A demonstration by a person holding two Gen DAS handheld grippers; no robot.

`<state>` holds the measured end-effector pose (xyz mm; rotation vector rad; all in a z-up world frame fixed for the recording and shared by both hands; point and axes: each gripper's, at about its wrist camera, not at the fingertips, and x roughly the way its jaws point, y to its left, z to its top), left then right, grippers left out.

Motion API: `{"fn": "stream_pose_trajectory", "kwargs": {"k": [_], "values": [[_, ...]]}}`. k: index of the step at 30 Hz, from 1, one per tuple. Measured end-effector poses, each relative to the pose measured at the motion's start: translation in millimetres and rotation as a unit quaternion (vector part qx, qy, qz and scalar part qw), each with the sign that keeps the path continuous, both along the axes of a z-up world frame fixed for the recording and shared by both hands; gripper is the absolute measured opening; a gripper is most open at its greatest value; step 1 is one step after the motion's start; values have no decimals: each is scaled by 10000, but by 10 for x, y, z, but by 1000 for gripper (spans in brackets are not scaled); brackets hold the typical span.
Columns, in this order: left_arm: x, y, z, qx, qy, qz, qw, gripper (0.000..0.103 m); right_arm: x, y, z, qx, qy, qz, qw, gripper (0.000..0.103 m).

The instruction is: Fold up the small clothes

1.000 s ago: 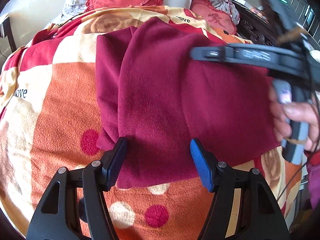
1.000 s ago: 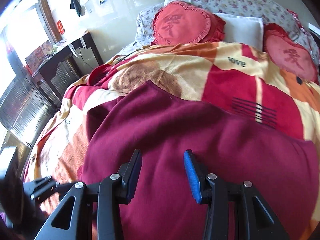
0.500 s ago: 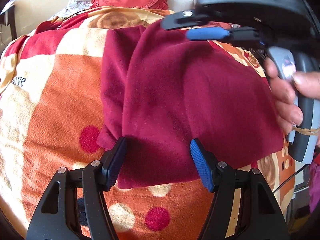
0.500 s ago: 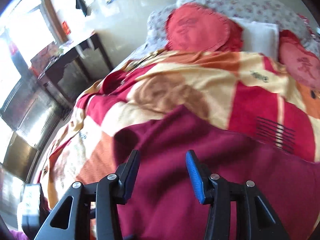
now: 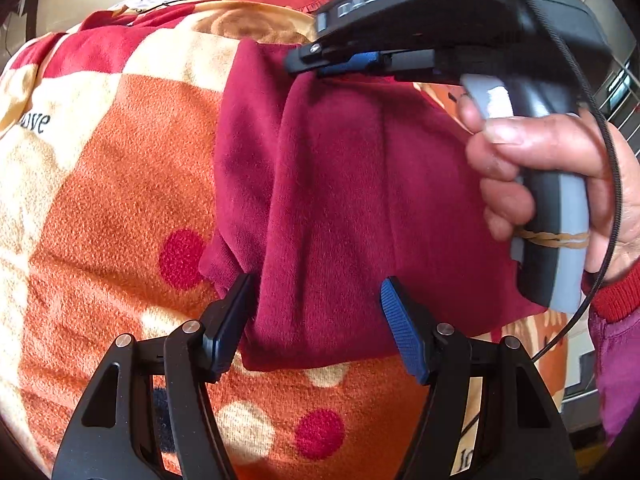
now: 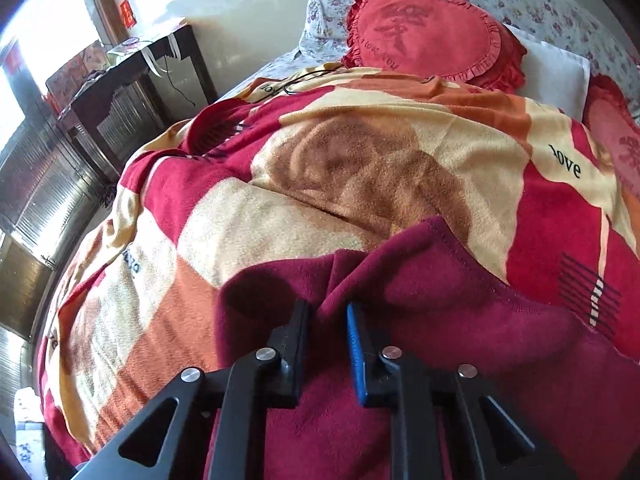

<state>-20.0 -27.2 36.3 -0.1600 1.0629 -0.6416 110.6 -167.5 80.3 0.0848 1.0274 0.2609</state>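
- As its jaws had just been closing, the right gripper (image 6: 328, 344) stood narrow, pinching a ridge of the dark-red fleece garment (image 5: 340, 184).
- The left gripper (image 5: 316, 320) stayed wide, unclamped, at the garment's near edge.
- Garment lay on the orange-and-cream patterned blanket (image 5: 120, 184); a fold lift seemed ready.

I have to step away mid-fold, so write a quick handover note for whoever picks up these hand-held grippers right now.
Left hand-held gripper: open, its fingers straddling the near edge of the maroon garment, not pinching it.
Right hand-held gripper: jaws have just been closing, now pinched on a ridge of the garment at its far corner.
Garment: on the patterned blanket, already folded over lengthwise; heart cushions lie beyond.
Done: first fold, far corner gripped.
Left: likely close the left on the near edge, fold again, smooth flat.
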Motion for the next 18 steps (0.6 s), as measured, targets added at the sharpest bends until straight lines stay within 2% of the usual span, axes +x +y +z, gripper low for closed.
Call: {"fn": "stream_pose_trajectory", "kwargs": {"k": [4, 7, 9, 10, 11, 13, 18], "values": [[-18, 141, -9, -363, 142, 163, 9991, 66, -10, -16, 67, 160, -32, 140, 9998, 10], [-37, 225, -6, -322, 176, 291, 9989, 66, 33, -29, -26, 226, 77, 124, 9996, 10], [-62, 292, -17, -314, 225, 344, 9987, 66, 27, -81, 4, 412, 155, 29, 9990, 14], [-69, 321, -29, -313, 252, 363, 9985, 66, 23, -98, 21, 520, 240, -13, 9984, 25], [-84, 352, -33, -312, 267, 379, 9984, 66, 3, -114, 39, 660, 332, -36, 9973, 47], [-111, 382, -11, -333, 258, 401, 9983, 66, -56, -128, 72, 811, 387, -102, 9959, 63], [-58, 422, -17, -494, 405, 494, 9967, 66, -109, 44, 60, 268, 496, -32, 9984, 63]]}}
